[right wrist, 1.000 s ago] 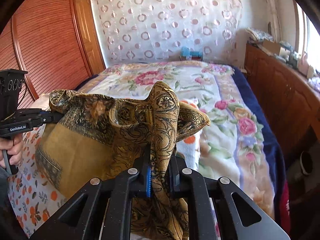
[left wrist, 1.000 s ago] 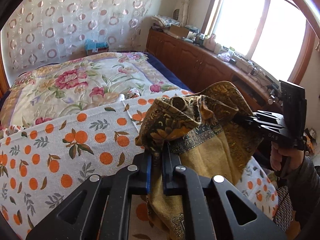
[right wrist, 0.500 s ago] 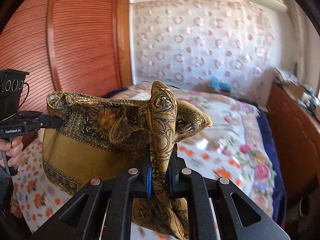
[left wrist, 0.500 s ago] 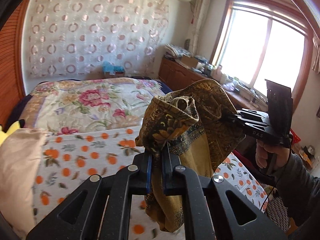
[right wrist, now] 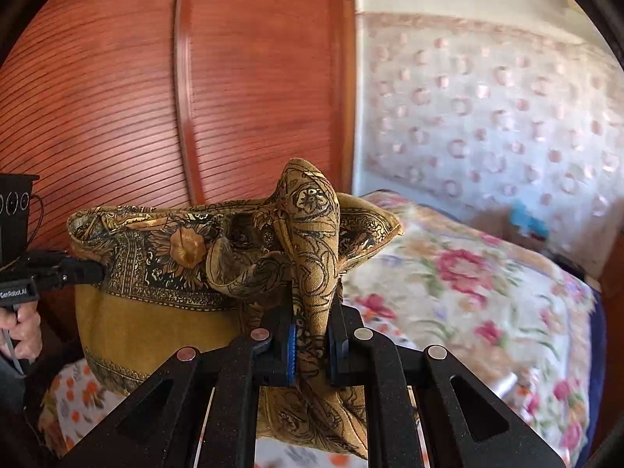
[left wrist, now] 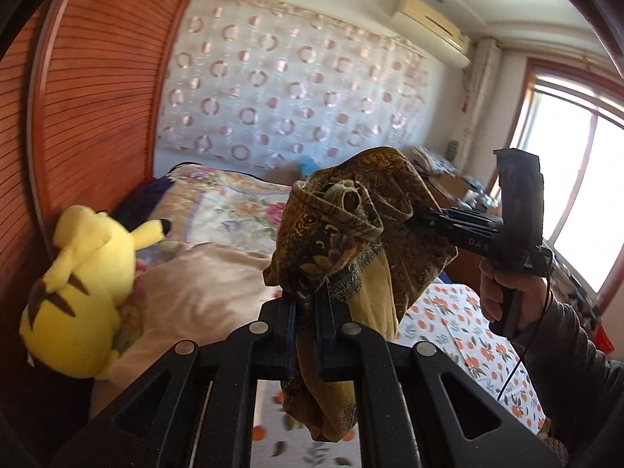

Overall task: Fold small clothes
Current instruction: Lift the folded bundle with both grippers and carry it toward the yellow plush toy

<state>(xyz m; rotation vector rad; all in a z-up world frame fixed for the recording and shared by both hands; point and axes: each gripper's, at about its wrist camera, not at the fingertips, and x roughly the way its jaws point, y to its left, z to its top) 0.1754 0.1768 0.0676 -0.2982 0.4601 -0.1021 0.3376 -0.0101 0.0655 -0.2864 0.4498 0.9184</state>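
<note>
The mustard-yellow cloth garment with a dark paisley and flower border [left wrist: 374, 234] hangs in the air above the bed, stretched between the two grippers. The left gripper [left wrist: 304, 304] has its jaws clamped together on a bunched corner of the fabric, which rises in a crumpled knot above the blue-lined pads and trails down below them. The right gripper [right wrist: 312, 327] has its jaws clamped on another gathered corner, which stands up in a rounded peak above them, with more of the cloth hanging underneath.

From the right wrist view, the patterned border runs level to the left as far as the left gripper, and the plain mustard panel sags below it. A hand [right wrist: 23, 327] grips that tool's handle at the left edge. From the left wrist view, the right gripper enters from the right, its tip buried in the folds, held by a hand [left wrist: 511, 292] in a dark grey sleeve [left wrist: 573, 370].

Beneath the garment lies a white bedsheet printed with oranges and leaves [left wrist: 468, 335]. Farther back is a cream quilt with pink flowers [right wrist: 468, 292]. A yellow plush toy with black-tipped ears [left wrist: 85, 288] rests on a beige pillow [left wrist: 202, 296] beside the reddish slatted wooden wardrobe [right wrist: 136, 97]. A white curtain with ring patterns [left wrist: 292, 89] covers the back wall, and a bright window [left wrist: 585, 179] is at the right.
</note>
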